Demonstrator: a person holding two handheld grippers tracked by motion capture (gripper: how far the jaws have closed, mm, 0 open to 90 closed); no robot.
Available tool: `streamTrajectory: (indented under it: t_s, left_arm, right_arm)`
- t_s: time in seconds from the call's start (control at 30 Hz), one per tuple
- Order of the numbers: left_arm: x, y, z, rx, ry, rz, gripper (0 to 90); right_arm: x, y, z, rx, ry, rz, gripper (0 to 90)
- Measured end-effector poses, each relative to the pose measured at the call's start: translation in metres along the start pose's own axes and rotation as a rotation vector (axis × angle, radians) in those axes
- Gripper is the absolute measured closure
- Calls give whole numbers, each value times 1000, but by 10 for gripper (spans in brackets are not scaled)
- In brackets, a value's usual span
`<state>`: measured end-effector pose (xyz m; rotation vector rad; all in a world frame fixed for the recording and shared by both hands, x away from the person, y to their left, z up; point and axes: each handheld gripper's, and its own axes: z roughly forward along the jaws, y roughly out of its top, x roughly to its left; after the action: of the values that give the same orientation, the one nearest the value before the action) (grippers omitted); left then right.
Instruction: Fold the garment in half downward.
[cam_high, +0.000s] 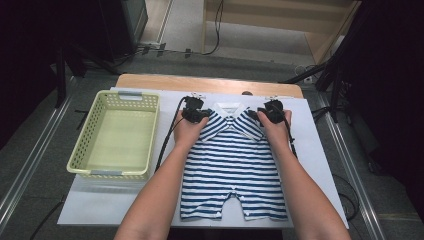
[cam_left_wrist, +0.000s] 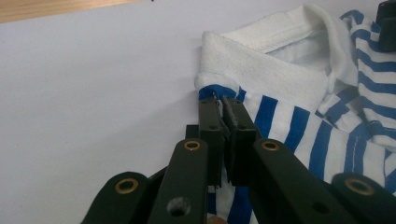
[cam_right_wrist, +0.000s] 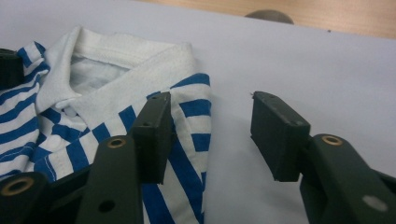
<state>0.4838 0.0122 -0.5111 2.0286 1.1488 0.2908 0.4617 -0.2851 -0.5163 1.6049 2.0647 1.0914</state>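
Here the striped romper (cam_high: 232, 165) lies flat on the white sheet (cam_high: 320, 150) over the bench, beside the yellow basket (cam_high: 117, 135). Left gripper (cam_left_wrist: 223, 105) pressed together, pinching the romper's shoulder edge by the collar (cam_left_wrist: 261, 65). Right gripper (cam_right_wrist: 210, 126) spread, straddling the other shoulder edge without pressing it.

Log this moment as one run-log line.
left gripper shut on striped romper shoulder | right gripper open at other shoulder | basket beside

Even overhead light, dark surroundings
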Motion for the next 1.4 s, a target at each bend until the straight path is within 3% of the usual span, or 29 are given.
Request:
streamTrajectory:
  t_s: [0.2,0.4,0.53,0.63,0.97,1.17,1.23,1.3,1.4]
  left_arm:
    - [-1,0,0,-1,4,4,880]
    - [-2,0,-1,1,10,11,880]
    - [-2,2,-8,-16,15,27,880]
    - [-3,3,-17,-40,21,47,880]
    - [-12,8,-48,-138,17,77,880]
    - [-16,17,-64,-194,42,88,881]
    - [-17,22,-70,-217,58,96,881]
    - [-20,26,-76,-246,71,105,881]
    - [-23,28,-83,-276,74,113,880]
  right_arm:
    - [4,-1,4,49,-10,-46,565]
    - [4,-2,3,57,5,-38,808]
    - [3,-2,-1,49,10,-51,849]
    - [4,-2,-9,24,25,-50,854]
    - [16,5,-46,-84,40,-114,856]
    - [19,14,-63,-150,40,-118,860]
    - [20,17,-68,-183,33,-114,861]
    - [24,18,-74,-236,13,-140,862]
    - [30,21,-86,-294,20,-164,862]
